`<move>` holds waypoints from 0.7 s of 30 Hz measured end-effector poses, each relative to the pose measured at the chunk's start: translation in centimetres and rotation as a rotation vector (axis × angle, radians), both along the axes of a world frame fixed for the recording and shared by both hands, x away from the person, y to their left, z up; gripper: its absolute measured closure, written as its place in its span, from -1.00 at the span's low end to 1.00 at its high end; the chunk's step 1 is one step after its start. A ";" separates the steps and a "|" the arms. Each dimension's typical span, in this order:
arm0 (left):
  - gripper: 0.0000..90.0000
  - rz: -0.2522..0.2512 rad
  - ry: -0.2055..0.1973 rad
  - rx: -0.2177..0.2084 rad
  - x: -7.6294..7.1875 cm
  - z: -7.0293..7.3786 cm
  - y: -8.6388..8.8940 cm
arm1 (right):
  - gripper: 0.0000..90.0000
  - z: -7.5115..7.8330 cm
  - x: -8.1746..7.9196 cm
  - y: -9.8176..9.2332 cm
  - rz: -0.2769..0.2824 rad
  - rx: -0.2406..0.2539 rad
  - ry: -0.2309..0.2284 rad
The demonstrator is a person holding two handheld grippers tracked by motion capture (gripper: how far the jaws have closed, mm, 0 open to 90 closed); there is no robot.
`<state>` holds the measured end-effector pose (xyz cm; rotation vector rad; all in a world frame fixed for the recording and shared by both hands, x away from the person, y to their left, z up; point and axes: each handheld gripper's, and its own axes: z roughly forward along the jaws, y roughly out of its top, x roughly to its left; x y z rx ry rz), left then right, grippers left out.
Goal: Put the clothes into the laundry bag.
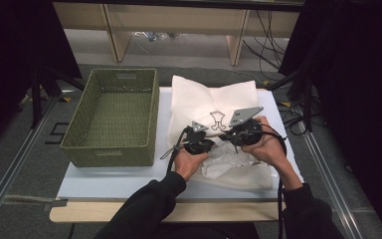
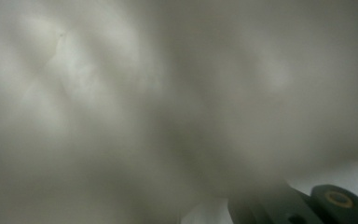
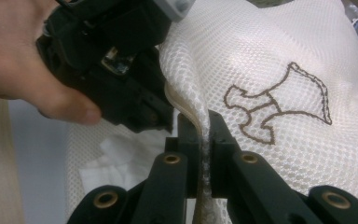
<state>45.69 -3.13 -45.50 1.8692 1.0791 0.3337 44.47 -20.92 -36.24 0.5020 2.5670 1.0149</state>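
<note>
One white mesh bag (image 1: 214, 107) with an embroidered emblem, one green basket (image 1: 110, 115); both tongs, left (image 1: 202, 141) and right (image 3: 204, 140), pinch the bag.

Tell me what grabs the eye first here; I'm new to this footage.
The white mesh laundry bag with a brown stitched emblem, lying mid-table, stands out most. Both tools, left tool and right tool, pinch its near edge side by side. Left of it sits an olive-green woven rectangular basket.
</note>
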 end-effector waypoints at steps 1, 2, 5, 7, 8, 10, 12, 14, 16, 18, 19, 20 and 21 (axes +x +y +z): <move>0.88 0.035 -0.009 -0.036 0.1 -0.1 -0.4 | 0.94 0.0 0.0 -0.1 0.001 -0.008 0.003; 0.88 0.019 -0.012 -0.014 0.2 -0.1 -0.3 | 0.94 0.0 0.0 -0.1 0.008 -0.011 0.016; 0.86 0.048 -0.007 -0.049 0.5 -0.3 -0.5 | 0.94 -0.3 0.1 -0.2 0.006 -0.019 0.005; 0.81 0.032 0.009 -0.048 0.3 -0.2 -0.3 | 0.94 -0.4 0.2 -0.2 -0.004 -0.014 0.021; 0.76 0.020 0.023 -0.062 0.2 -0.1 -0.2 | 0.94 -0.4 0.2 -0.3 0.002 -0.020 0.012; 0.61 -0.013 0.043 -0.061 -0.1 0.2 0.4 | 0.94 -0.4 0.2 -0.3 0.000 -0.013 0.008; 0.40 -0.056 0.076 -0.050 -0.6 0.7 1.1 | 0.94 -0.3 0.3 -0.3 0.000 -0.007 0.007; 0.24 -0.071 0.067 -0.058 -1.2 0.9 1.5 | 0.94 -0.3 0.2 -0.4 -0.009 -0.006 0.009; 0.04 -0.125 0.104 -0.039 -1.9 1.1 1.7 | 0.94 -0.2 0.2 -0.4 -0.012 -0.006 0.010; -0.19 -0.167 0.130 -0.017 -2.6 0.9 1.6 | 0.94 -0.2 0.2 -0.4 -0.010 -0.005 0.009; -0.22 -0.185 0.130 0.001 -3.0 0.8 1.6 | 0.94 -0.2 0.2 -0.3 -0.010 -0.004 0.009; -0.29 -0.184 0.131 0.000 -3.3 0.4 1.4 | 0.94 -0.2 0.2 -0.3 -0.011 -0.005 0.009; -0.38 -0.186 0.141 0.012 -3.5 0.1 1.2 | 0.94 -0.1 0.3 -0.4 0.000 -0.014 0.011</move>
